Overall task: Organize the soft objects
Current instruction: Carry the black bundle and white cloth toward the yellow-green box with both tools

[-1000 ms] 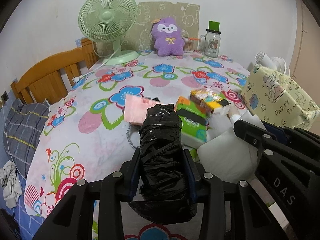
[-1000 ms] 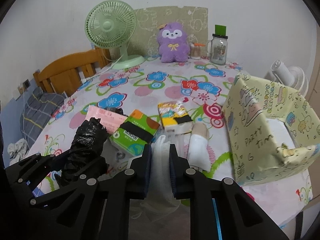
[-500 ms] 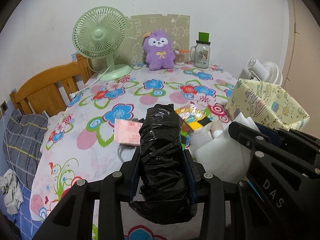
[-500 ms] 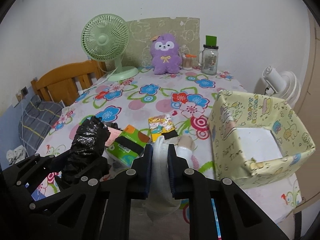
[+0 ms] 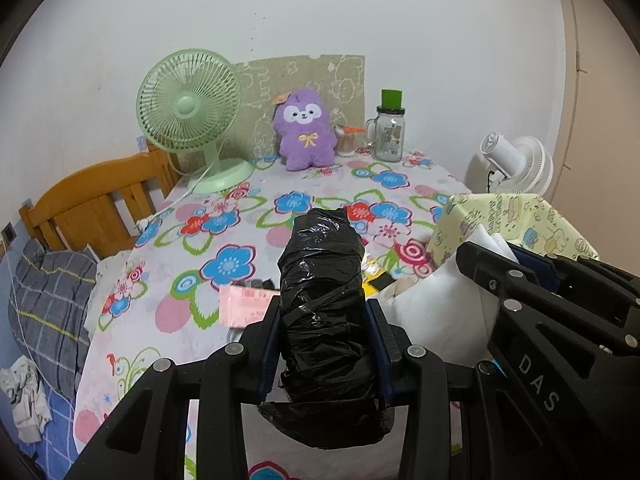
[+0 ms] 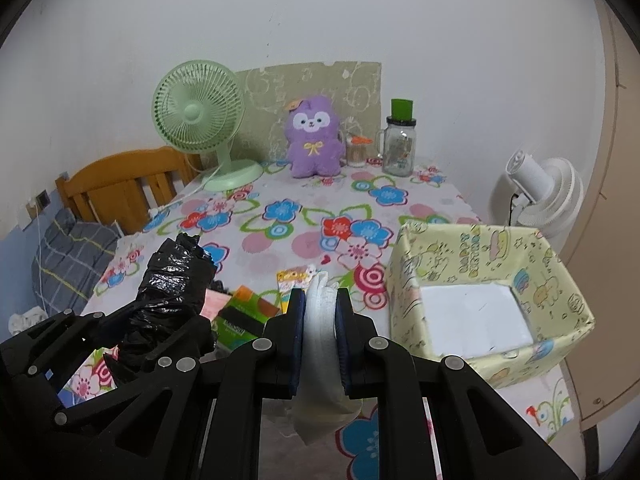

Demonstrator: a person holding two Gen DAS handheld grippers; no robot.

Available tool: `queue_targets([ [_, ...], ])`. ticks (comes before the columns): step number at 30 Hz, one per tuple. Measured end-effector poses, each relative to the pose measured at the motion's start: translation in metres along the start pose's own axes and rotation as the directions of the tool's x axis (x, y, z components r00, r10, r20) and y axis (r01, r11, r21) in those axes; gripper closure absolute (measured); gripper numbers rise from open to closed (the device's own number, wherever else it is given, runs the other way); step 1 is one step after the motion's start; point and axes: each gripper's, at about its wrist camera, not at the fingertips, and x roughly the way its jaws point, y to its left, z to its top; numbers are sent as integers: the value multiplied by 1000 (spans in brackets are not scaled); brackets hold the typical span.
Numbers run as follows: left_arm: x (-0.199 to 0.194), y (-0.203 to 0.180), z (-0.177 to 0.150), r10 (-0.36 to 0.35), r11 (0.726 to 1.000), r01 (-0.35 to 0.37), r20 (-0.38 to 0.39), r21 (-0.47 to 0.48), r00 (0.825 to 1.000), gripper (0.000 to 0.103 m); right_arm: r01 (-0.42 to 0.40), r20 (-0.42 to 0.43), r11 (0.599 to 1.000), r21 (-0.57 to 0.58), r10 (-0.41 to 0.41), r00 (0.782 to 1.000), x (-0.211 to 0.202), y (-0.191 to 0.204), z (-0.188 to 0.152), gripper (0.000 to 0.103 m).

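carrying both loads to the yellow paper-wrapped box (image 6: pixel 472 276) works best held level: left gripper (image 5: pixel 326 328) clamped on the black plastic-bag roll (image 5: pixel 324 300), right gripper (image 6: pixel 320 320) on what looks like white bags (image 6: pixel 318 320), both left of the box.

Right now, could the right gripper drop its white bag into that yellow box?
Probably yes. The right gripper, shut on the white bag, has the yellow box open-topped just to its right, with nothing between them.

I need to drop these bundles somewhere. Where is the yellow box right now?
In the right wrist view the yellow box sits open on the table's right edge, right of the right gripper, with the white fan behind it.
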Motion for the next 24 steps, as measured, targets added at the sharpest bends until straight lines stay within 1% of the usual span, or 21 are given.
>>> queue_targets([
  [18, -5, -33, 39, -33, 999, 31, 57, 30, 998, 63, 26, 53, 999, 29, -28, 998, -17, -40, 33, 85],
  [24, -4, -50, 51, -61, 997, 59, 71, 40, 996, 63, 40, 67, 998, 39, -42, 997, -21, -57, 42, 85],
])
